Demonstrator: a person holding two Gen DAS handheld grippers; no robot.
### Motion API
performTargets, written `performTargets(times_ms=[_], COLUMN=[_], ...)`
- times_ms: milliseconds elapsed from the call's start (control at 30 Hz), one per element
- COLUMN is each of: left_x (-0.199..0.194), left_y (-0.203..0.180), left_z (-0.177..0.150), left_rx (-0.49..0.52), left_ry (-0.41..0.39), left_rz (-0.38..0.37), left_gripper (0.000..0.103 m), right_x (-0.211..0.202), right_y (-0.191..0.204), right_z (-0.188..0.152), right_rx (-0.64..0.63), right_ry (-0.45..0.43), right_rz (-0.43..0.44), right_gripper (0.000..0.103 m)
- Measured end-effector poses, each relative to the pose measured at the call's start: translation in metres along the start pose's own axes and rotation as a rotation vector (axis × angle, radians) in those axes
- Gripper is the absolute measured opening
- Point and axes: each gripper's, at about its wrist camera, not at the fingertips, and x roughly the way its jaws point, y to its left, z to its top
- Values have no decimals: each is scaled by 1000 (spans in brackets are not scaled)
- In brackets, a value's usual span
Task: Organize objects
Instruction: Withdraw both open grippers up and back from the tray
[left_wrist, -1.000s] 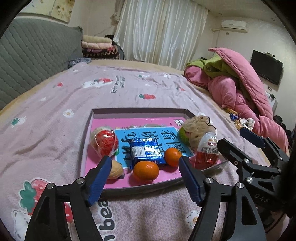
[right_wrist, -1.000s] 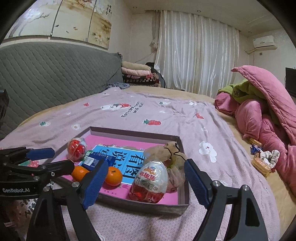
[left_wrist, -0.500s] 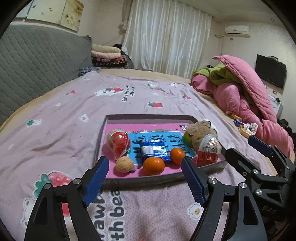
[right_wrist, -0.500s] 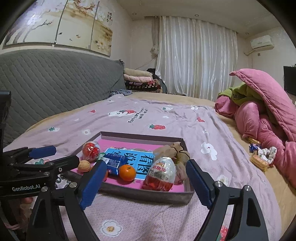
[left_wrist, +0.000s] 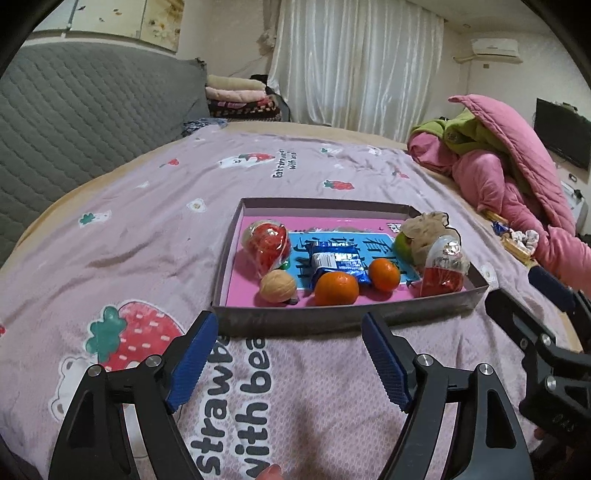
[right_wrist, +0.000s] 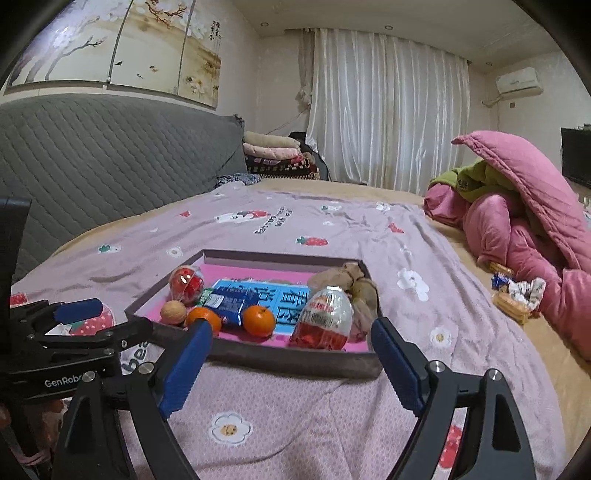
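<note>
On the bed (left_wrist: 155, 221), a shallow grey box (left_wrist: 332, 319) with a pink floor sits on the strawberry-print cover, and both tools hang just short of its near wall: the left tool (left_wrist: 288, 354) has its blue pads spread apart with nothing between them, and the right tool (right_wrist: 291, 358) is likewise wide and empty. Risk comes first from the soft bedding: a press on the near wall would likely tip the light box and set the round fruit rolling. Two oranges sit near the front, the larger orange (left_wrist: 337, 288) just left of the smaller orange (left_wrist: 384, 274), and either could slip out of a pinch. A walnut (left_wrist: 277, 286) lies left of them, small enough to squirt free. The foil-wrapped egg (left_wrist: 443, 271) at the right corner leans against the wall and could crush under a hard squeeze. Behind lie a blue snack packet (left_wrist: 338, 260), a red ball in clear wrap (left_wrist: 266, 242) at the left, and a green fruit (left_wrist: 403, 245) beside a crumpled brown bag (left_wrist: 428, 230) at the far right
</note>
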Motion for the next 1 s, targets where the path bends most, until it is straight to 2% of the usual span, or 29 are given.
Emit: performTargets(times_ms=[367, 1000], left_x=[-5, -10], left_y=[-4, 2], left_z=[-13, -42], left_rx=[8, 3], left_ry=[6, 72], left_rz=[15, 12], left_gripper=[81, 81], right_x=[-6, -11], right_y=[2, 7], right_z=[-13, -36], right_rx=[8, -16], right_ry=[32, 69], right_rz=[-7, -16], right_gripper=[87, 87])
